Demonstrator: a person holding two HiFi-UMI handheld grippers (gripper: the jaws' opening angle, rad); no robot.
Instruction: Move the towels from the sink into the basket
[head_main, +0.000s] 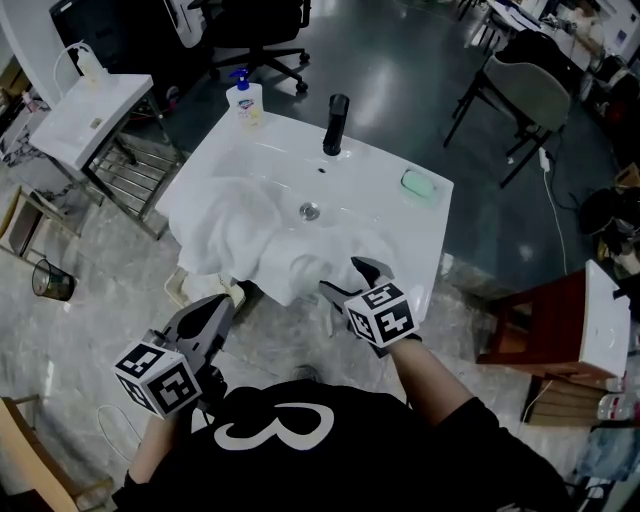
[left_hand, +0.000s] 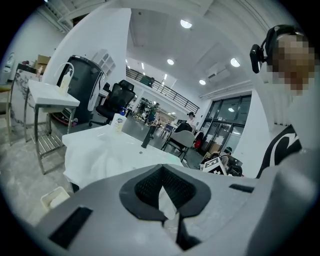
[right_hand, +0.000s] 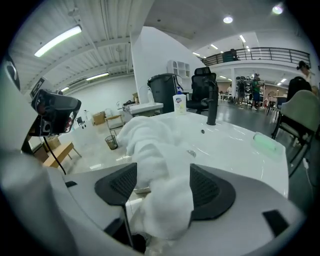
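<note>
White towels (head_main: 250, 235) lie heaped in the white sink (head_main: 400, 225) and hang over its front rim. My right gripper (head_main: 352, 278) stands open at that rim; in the right gripper view its pads (right_hand: 117, 185) flank the hanging towel fold (right_hand: 160, 165). My left gripper (head_main: 222, 310) is shut, low at the sink's front left corner, holding nothing that I can make out. A pale basket (head_main: 180, 288) sits on the floor under that corner, mostly hidden by the towels; it shows in the left gripper view as a basket (left_hand: 54, 198) to the left of the left gripper (left_hand: 167, 197).
On the sink stand a black faucet (head_main: 335, 123), a soap bottle (head_main: 243, 100) and a green soap bar (head_main: 418, 183). A second sink on a metal rack (head_main: 90, 115) is at the left, a wire bin (head_main: 52, 281) below it. A red-brown stool (head_main: 540, 320) stands at the right.
</note>
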